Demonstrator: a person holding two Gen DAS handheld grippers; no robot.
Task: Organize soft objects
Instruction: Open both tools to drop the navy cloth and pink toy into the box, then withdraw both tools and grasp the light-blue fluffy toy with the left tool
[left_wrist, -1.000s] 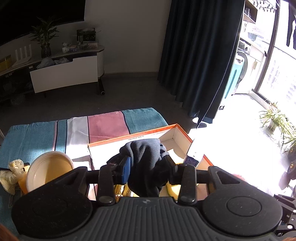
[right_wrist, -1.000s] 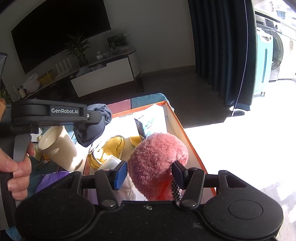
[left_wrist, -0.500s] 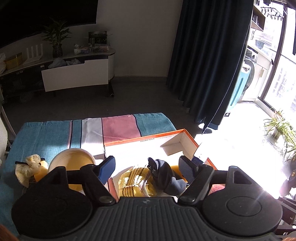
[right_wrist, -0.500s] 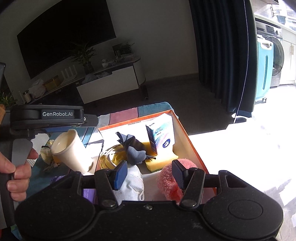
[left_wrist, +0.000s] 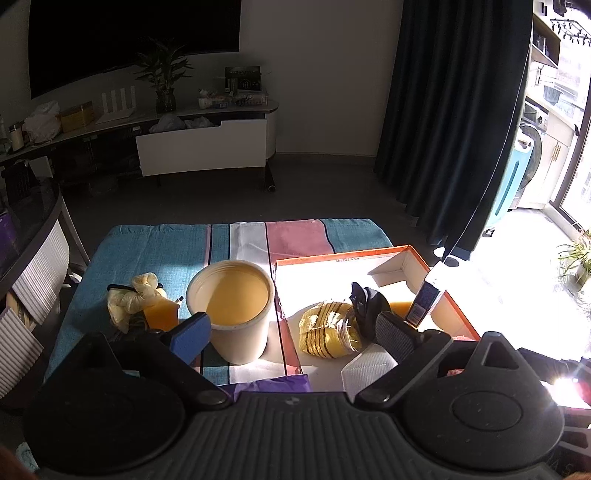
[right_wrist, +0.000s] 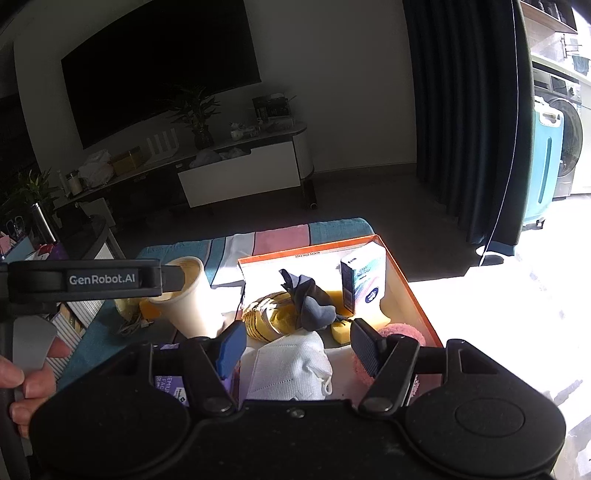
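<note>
dark cloth (left_wrist: 369, 308) dropped into orange box (left_wrist: 419, 254), pink plush (right_wrist: 400, 330) seemingly released; left gripper (left_wrist: 291, 334) and right gripper (right_wrist: 297, 345) opening, empty

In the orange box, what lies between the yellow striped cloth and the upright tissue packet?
The dark sock lies there, bunched, with a yellow sponge behind it. The right wrist view shows it best.

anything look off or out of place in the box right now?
Mostly no: the dark cloth, striped yellow piece, white mask and pink plush lie loose in the orange box. One oddity: a rigid carton stands upright among the soft things. Nothing spilled.
</note>
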